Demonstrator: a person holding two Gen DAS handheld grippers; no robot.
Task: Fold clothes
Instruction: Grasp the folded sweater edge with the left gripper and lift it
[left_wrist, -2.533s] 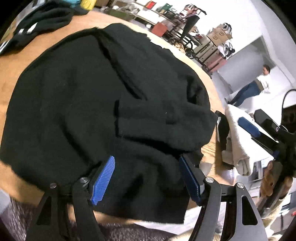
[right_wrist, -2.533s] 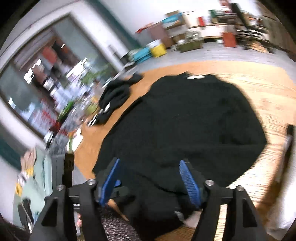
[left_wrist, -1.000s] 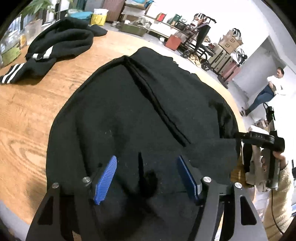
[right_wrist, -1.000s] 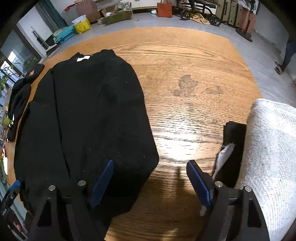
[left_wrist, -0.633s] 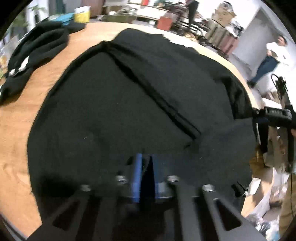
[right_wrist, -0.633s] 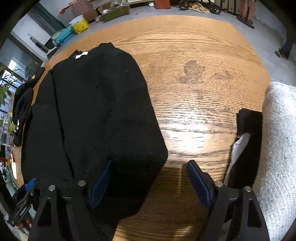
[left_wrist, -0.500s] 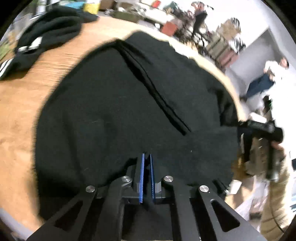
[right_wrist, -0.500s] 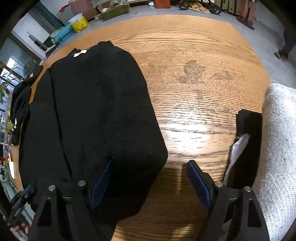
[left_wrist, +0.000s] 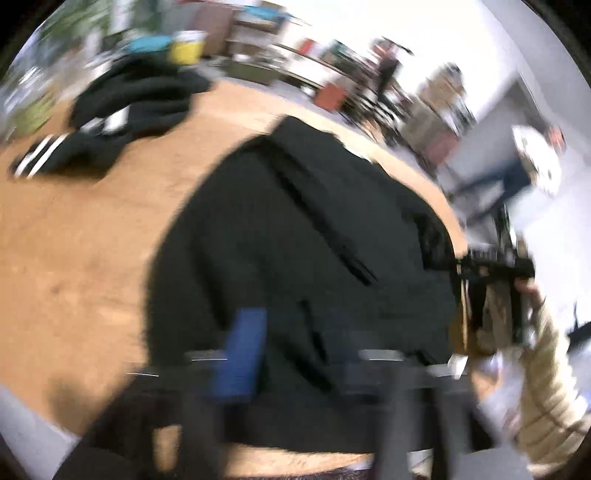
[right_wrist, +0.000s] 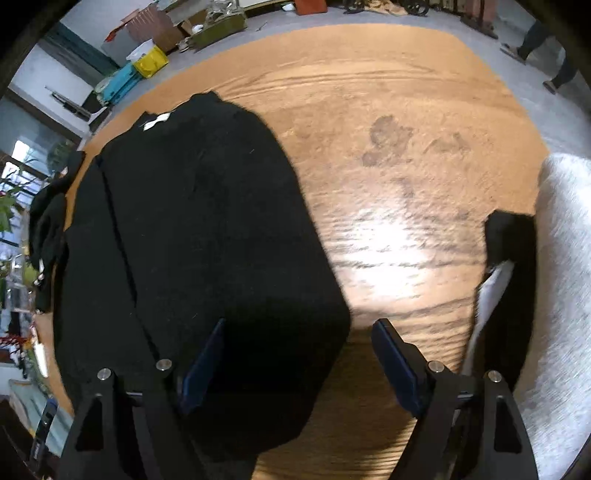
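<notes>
Our right tongs (right_wrist: 295, 358) spread apart over the black sweater's (right_wrist: 207, 236) corner on the wooden worktop (right_wrist: 399, 110), our left tongs (left_wrist: 291, 354) blurred, spacing we cannot tell.

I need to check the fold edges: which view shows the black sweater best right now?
The right wrist view: the black sweater is sharp there, its right edge, label and near corner clear on the table. The left wrist view shows it only through motion blur.

We see bare table (right_wrist: 399, 110) across the upper right; the black sweater (right_wrist: 207, 236) fills the left, a white towel (right_wrist: 565, 280) blocks the right edge.
</notes>
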